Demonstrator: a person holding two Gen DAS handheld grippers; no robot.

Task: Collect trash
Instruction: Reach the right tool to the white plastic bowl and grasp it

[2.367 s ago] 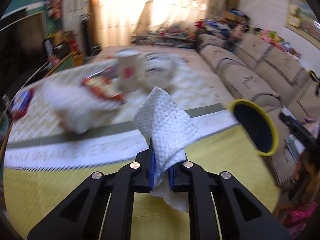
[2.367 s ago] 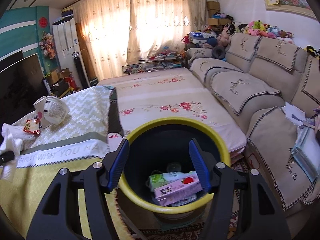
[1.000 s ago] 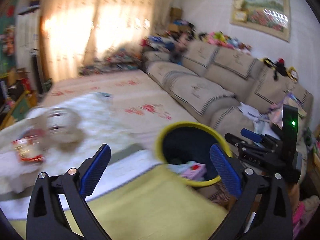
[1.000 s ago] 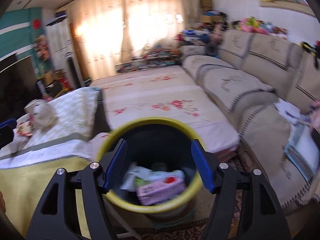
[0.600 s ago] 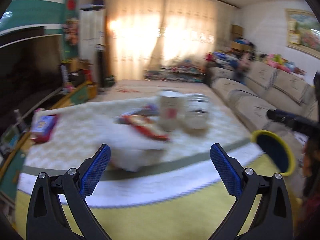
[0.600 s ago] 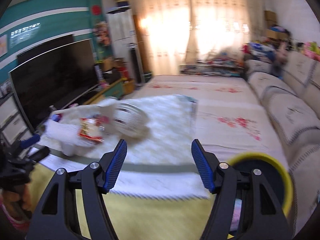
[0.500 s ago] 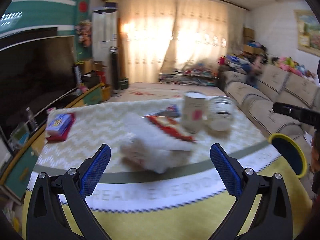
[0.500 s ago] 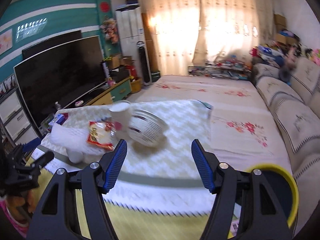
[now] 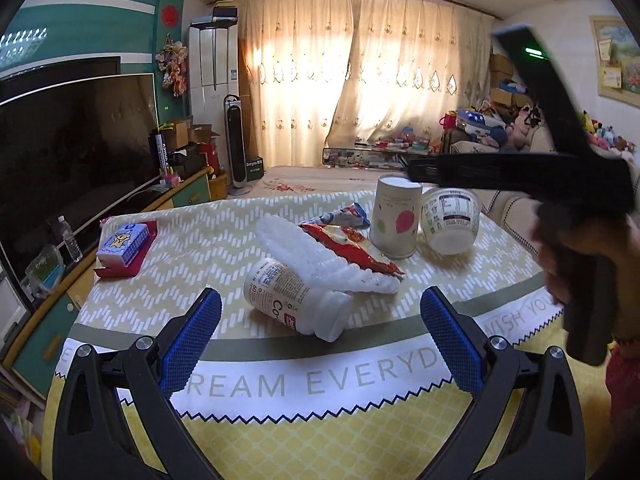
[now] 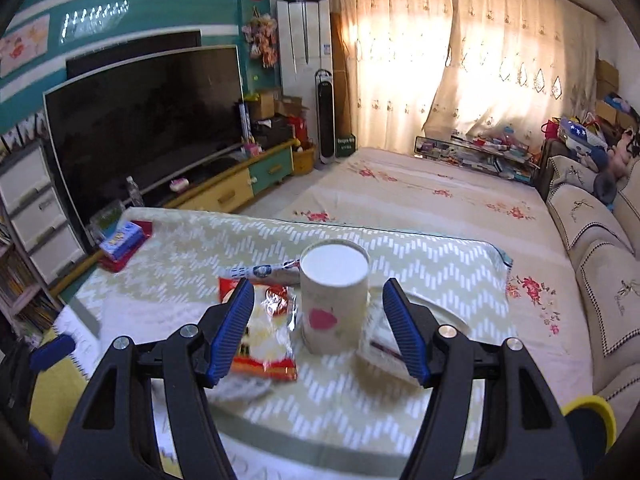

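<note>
While both tools hang over the near edge of the worktop (image 9: 200, 240), covered in a yellow-and-white zigzag cloth, the left hand-held gripper (image 9: 320, 336) shows its blue-padded fingers spread wide with nothing between them. Straight ahead of it, lying on its side, is a white plastic bottle with a printed label (image 9: 296, 300), its base pointing toward the near edge. Draped across the bottle's far end is a crumpled sheet of white textured paper (image 9: 320, 256), and touching that, a red foil snack wrapper (image 9: 352, 248).

Over to the right hand-held gripper (image 10: 318, 328): fingers also spread apart, empty, framing an upright cream paper cup with a red spot printed on its side (image 10: 334, 292), which stands toward the middle of the worktop. In the left wrist view a white plastic tub with a nutrition label (image 9: 450, 220) lies tipped just beside that cup, on the side nearer the right edge. The red wrapper lies flat beside the cup's other side. A small blue-and-red box (image 9: 124, 246) sits by the far left corner, well apart from the litter. The yellow rim of a dark bin (image 10: 588, 420) peeks in off the near right corner.
</note>
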